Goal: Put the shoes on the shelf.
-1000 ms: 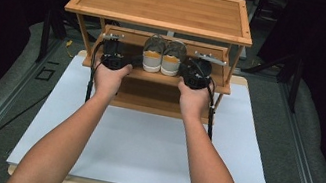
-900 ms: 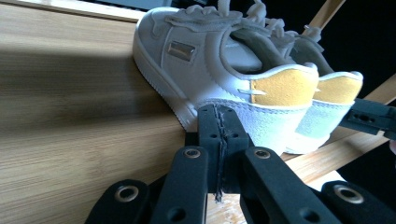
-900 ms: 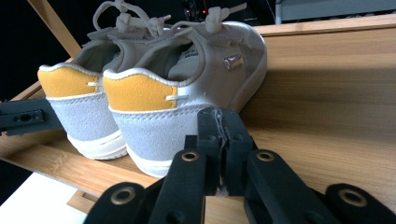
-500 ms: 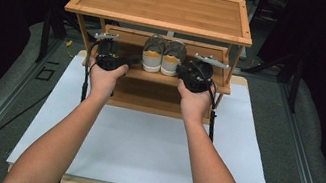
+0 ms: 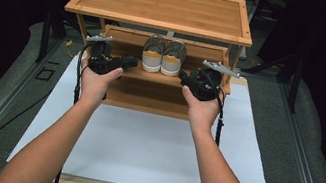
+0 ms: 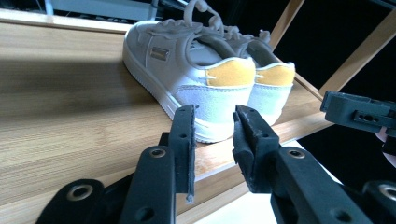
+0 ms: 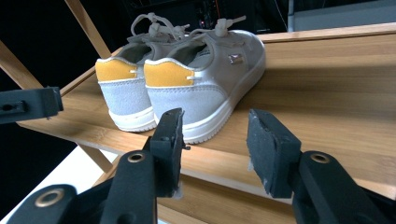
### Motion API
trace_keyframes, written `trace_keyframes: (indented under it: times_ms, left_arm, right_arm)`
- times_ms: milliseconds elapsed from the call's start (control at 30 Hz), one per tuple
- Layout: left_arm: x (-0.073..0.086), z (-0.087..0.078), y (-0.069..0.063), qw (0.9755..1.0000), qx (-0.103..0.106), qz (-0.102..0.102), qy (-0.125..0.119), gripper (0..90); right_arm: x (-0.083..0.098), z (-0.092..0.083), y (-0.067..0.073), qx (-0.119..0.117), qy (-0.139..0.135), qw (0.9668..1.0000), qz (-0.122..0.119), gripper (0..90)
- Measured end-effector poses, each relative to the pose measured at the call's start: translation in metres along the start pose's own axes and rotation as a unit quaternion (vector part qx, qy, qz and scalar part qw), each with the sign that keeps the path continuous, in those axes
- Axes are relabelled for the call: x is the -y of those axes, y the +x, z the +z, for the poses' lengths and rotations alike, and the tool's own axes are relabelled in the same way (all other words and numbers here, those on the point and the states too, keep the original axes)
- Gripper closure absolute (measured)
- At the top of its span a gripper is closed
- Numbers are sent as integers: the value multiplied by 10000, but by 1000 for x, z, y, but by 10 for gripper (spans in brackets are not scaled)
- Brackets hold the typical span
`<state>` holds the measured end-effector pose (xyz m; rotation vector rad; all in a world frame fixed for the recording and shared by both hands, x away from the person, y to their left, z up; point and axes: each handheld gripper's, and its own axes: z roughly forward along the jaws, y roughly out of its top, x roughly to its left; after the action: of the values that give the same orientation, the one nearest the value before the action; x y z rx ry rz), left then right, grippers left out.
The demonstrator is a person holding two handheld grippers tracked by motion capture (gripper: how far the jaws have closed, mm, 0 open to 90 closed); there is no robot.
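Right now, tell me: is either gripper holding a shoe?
No. Both shoes sit on the shelf, clear of the left gripper and right gripper.

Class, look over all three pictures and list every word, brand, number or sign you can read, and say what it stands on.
None can be read.
Small metal tag on the side of the left shoe: too small to read.
Matching tag on the right shoe: too blurred to read.
Bamboo rack, white board, left gripper and right gripper: no print seen.
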<state>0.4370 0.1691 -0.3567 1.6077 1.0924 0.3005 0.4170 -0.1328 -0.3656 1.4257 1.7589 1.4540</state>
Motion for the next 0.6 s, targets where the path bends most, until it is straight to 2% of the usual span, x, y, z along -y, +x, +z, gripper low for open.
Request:
trace_keyframes:
  times_ms: [100, 300, 500, 600]
  left_arm:
    - [0, -4, -2, 9999, 105, -33, 9, 667]
    - [4, -10, -4, 9999, 44, 138, 82, 623]
    - [10, -19, -5, 9996, -29, 257, 139, 592]
    - [15, -26, -6, 9995, 26, 298, 105, 572]
  right_arm:
    - [1, -5, -1, -4, 70, 10000, -35, 534]
    - [0, -15, 2, -51, -63, 9999, -110, 522]
    - [4, -27, 8, -26, -40, 9996, -286, 521]
    - [8, -34, 8, 4, -23, 9995, -322, 521]
